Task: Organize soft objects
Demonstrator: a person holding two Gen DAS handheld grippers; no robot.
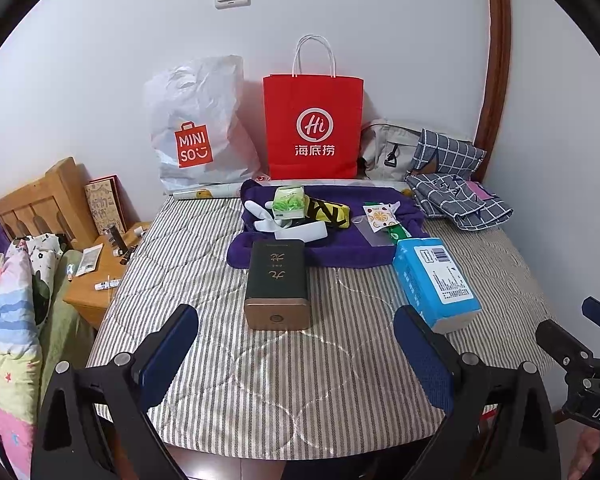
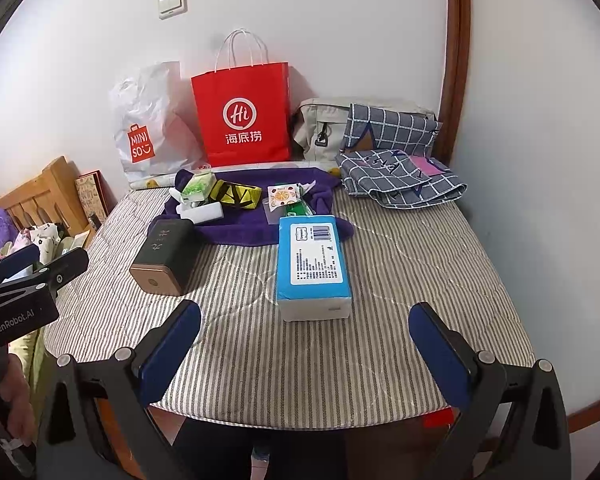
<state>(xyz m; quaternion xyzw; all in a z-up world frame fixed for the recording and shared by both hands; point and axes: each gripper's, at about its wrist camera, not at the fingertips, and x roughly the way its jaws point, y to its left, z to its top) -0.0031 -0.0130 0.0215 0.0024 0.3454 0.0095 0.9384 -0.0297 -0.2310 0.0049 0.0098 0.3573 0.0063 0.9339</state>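
Purple towel (image 1: 340,244) lay mid-desk, small items on it partly overlapping, hard to identify. Blue tissue pack (image 2: 312,260) touched towel's near edge. Left gripper (image 1: 296,344), right gripper (image 2: 304,340): fingers spread, empty, bases cut off.

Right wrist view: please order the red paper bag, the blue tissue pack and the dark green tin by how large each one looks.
1. red paper bag, largest.
2. blue tissue pack; it lies nearer the camera, which enlarges it.
3. dark green tin, smallest.
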